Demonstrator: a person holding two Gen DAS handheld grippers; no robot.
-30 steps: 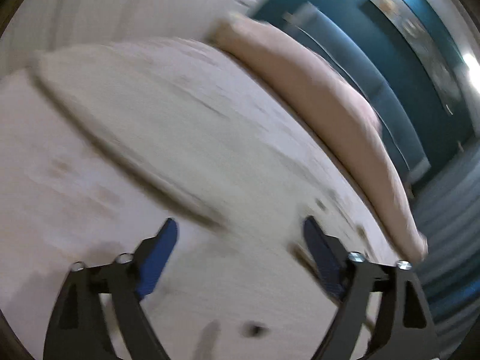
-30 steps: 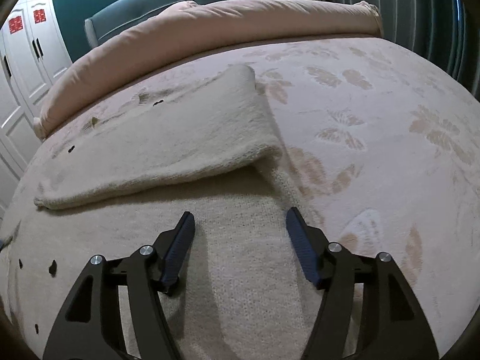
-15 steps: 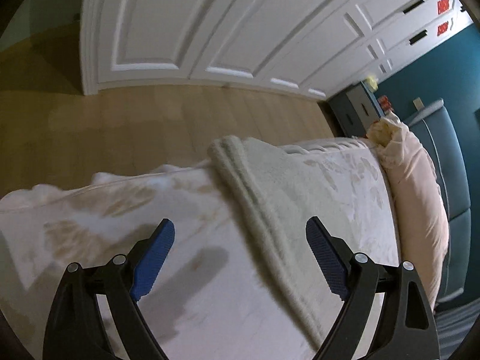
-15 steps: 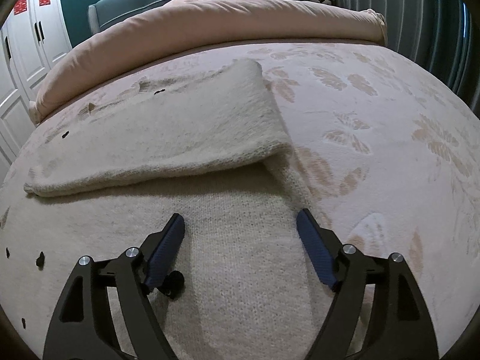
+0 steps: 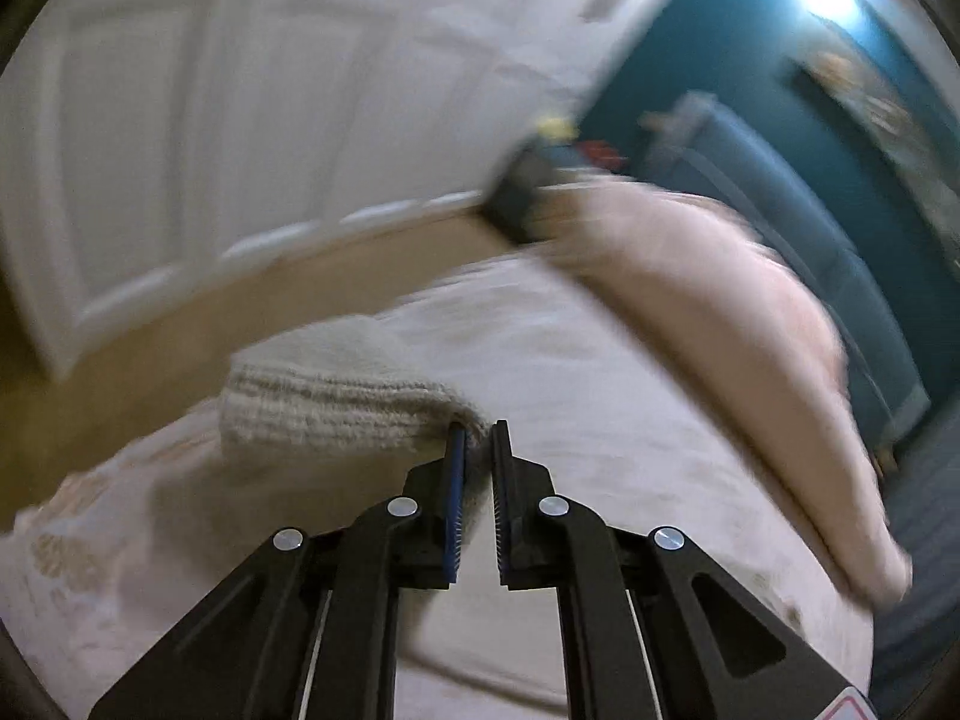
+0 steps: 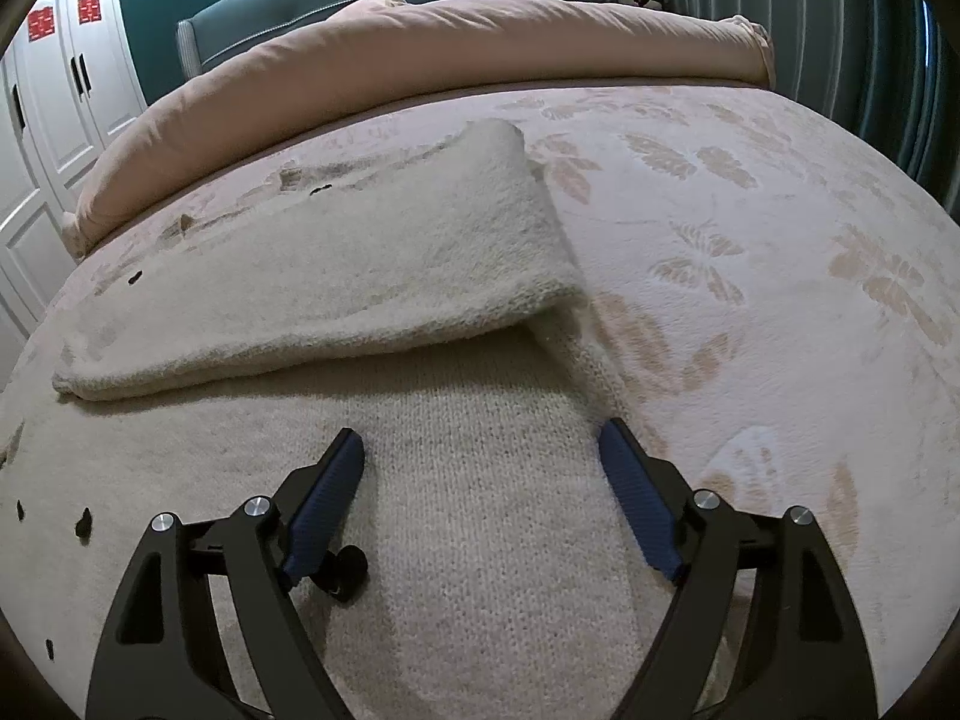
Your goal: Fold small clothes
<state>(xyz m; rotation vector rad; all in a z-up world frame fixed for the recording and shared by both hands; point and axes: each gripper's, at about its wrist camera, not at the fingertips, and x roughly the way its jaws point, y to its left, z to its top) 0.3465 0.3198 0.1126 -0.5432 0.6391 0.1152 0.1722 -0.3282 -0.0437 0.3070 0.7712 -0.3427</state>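
Left hand-held gripper [image 5: 477, 429] pinching knit sweater edge; right hand-held gripper [image 6: 480, 441] spread wide over it.
Cream sweater [image 6: 336, 276] lies on the bed [image 6: 750, 228], center-left of right view, sleeve folded across the body. Left jaws clamped on ribbed cuff [image 5: 336, 414], mid-frame, blurred. Pink duvet [image 6: 420, 48] along the top.
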